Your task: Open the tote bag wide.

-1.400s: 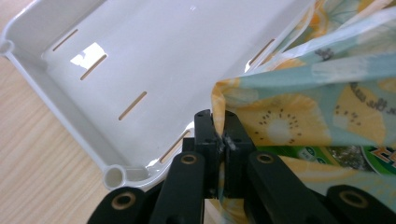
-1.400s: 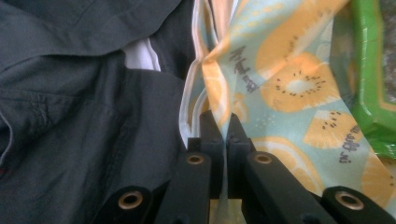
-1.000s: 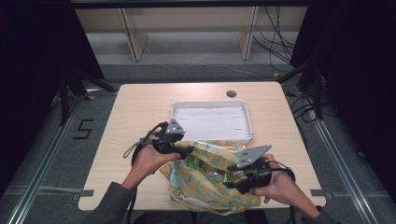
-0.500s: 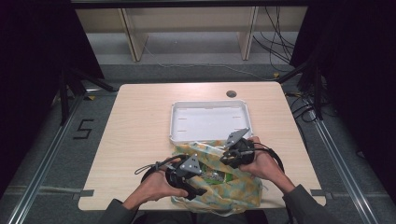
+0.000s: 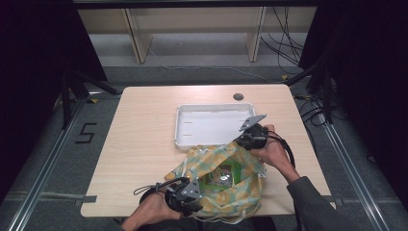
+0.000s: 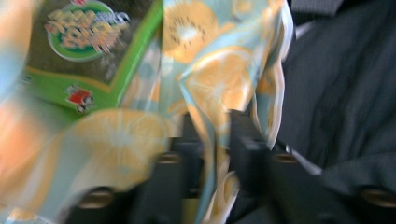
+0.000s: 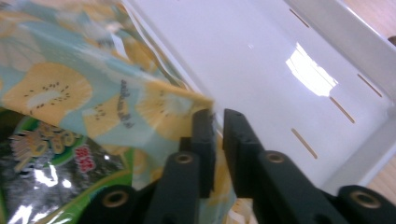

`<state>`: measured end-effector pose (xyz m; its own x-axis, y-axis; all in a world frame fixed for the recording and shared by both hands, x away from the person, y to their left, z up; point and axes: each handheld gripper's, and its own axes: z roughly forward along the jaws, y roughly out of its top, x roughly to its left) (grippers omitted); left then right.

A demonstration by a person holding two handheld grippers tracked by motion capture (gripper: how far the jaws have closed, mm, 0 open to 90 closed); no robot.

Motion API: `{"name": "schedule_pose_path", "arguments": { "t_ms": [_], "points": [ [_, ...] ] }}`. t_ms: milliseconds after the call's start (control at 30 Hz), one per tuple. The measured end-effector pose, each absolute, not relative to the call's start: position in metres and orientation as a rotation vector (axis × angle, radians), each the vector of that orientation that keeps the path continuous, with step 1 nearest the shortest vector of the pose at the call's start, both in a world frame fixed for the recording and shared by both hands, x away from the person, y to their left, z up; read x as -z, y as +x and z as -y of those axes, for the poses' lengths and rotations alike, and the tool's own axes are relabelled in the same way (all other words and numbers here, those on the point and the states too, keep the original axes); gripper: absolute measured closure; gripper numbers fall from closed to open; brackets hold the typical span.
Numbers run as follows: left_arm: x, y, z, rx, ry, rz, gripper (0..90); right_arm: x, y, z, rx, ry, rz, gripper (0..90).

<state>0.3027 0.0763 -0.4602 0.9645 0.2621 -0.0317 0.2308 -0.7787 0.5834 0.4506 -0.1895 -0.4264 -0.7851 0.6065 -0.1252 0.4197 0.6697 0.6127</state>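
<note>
A fabric bag (image 5: 240,195) printed with yellow fruit slices lies at the table's front, its mouth spread wide. Inside it shows a green snack packet (image 5: 219,175), also in the left gripper view (image 6: 88,42). My left gripper (image 5: 202,191) pinches the bag's near rim; its jaws have just been closing with the cloth (image 6: 219,88) between them. My right gripper (image 5: 241,146) holds the far rim beside the white tray (image 5: 179,130); its jaws closed a moment ago on the fabric edge (image 7: 173,105).
The shallow white tray (image 7: 299,56) holds nothing and sits just behind the bag. The wooden table (image 5: 144,144) has bare room to the left. A dark round hole (image 5: 238,96) marks the far edge. A dark sleeve (image 6: 345,93) lies past the bag's rim.
The left gripper dropped from the bag's left side to its front rim. The right gripper went from the front right to the far rim by the tray. The bag's mouth now gapes.
</note>
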Motion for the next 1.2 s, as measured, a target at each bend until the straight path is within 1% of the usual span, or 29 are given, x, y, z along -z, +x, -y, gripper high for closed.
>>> {"name": "schedule_pose_path", "arguments": {
  "t_ms": [33,67,100,133,167,200,267,300,333,367,500,567,600,633,667,700,733,767,867,900,933,1033,1133,1200],
  "points": [
    [0.457,0.303,-0.076,-0.070,2.467,-0.366,65.1,0.426,0.451,0.190,-0.826,0.814,-2.567,79.6],
    [0.454,0.302,-0.076,-0.086,2.445,-0.383,62.8,0.424,0.448,0.188,-0.853,0.815,-2.578,77.1],
    [0.448,0.301,-0.075,-0.117,2.417,-0.392,59.1,0.420,0.444,0.188,-0.885,0.796,-2.568,73.0],
    [0.446,0.300,-0.074,-0.133,2.382,-0.425,51.7,0.410,0.436,0.189,-0.959,0.777,-2.576,65.6],
    [0.438,0.303,-0.077,-0.147,2.403,-0.391,51.7,0.410,0.436,0.189,-0.959,0.777,-2.576,65.6],
    [0.436,0.300,-0.076,-0.138,2.331,-0.447,51.4,0.405,0.431,0.189,-0.989,0.758,-2.577,64.2],
    [0.429,0.299,-0.076,-0.169,2.283,-0.470,49.3,0.396,0.421,0.190,-1.052,0.718,-2.597,61.4],
    [0.423,0.299,-0.076,-0.171,2.244,-0.502,48.4,0.393,0.408,0.187,-1.093,0.699,-2.639,58.0],
    [0.423,0.299,-0.076,-0.171,2.244,-0.502,48.1,0.393,0.408,0.187,-1.093,0.699,-2.639,58.0],
    [0.421,0.299,-0.075,-0.180,2.214,-0.529,47.9,0.393,0.396,0.184,-1.095,0.665,-2.703,56.6],
    [0.420,0.299,-0.073,-0.192,2.203,-0.568,52.2,0.400,0.386,0.178,-1.076,0.607,-2.754,54.9],
    [0.423,0.301,-0.073,-0.201,2.234,-0.532,56.5,0.407,0.384,0.174,-1.040,0.541,-2.816,53.5],
    [0.425,0.301,-0.071,-0.195,2.230,-0.556,59.9,0.416,0.384,0.168,-0.998,0.527,-2.852,52.2],
    [0.428,0.300,-0.068,-0.190,2.215,-0.579,59.9,0.416,0.384,0.168,-0.998,0.527,-2.852,52.2],
    [0.430,0.302,-0.067,-0.209,2.244,-0.547,62.5,0.420,0.385,0.166,-0.972,0.530,-2.863,51.3],
    [0.432,0.301,-0.064,-0.209,2.246,-0.575,66.8,0.427,0.388,0.163,-0.960,0.517,-2.877,49.7],
    [0.434,0.303,-0.063,-0.230,2.262,-0.552,69.8,0.431,0.391,0.162,-0.946,0.541,-2.892,49.6],
    [0.441,0.304,-0.058,-0.232,2.265,-0.563,76.7,0.438,0.396,0.158,-0.918,0.535,-2.916,48.3],
    [0.447,0.305,-0.055,-0.235,2.278,-0.573,84.1,0.444,0.401,0.155,-0.882,0.532,-2.937,47.2],
    [0.449,0.307,-0.053,-0.235,2.297,-0.571,84.1,0.446,0.402,0.153,-0.874,0.552,-2.948,46.9],
    [0.452,0.309,-0.052,-0.233,2.309,-0.570,86.5,0.449,0.407,0.152,-0.863,0.532,-2.948,46.6],
    [0.459,0.313,-0.049,-0.239,2.335,-0.578,88.9,0.454,0.414,0.149,-0.828,0.581,-2.965,46.0],
    [0.467,0.317,-0.044,-0.233,2.362,-0.585,89.0,0.459,0.427,0.147,-0.816,0.603,-2.950,45.1],
    [0.468,0.318,-0.044,-0.231,2.372,-0.584,89.0,0.461,0.430,0.147,-0.812,0.601,-2.948,45.1]
  ]
}}
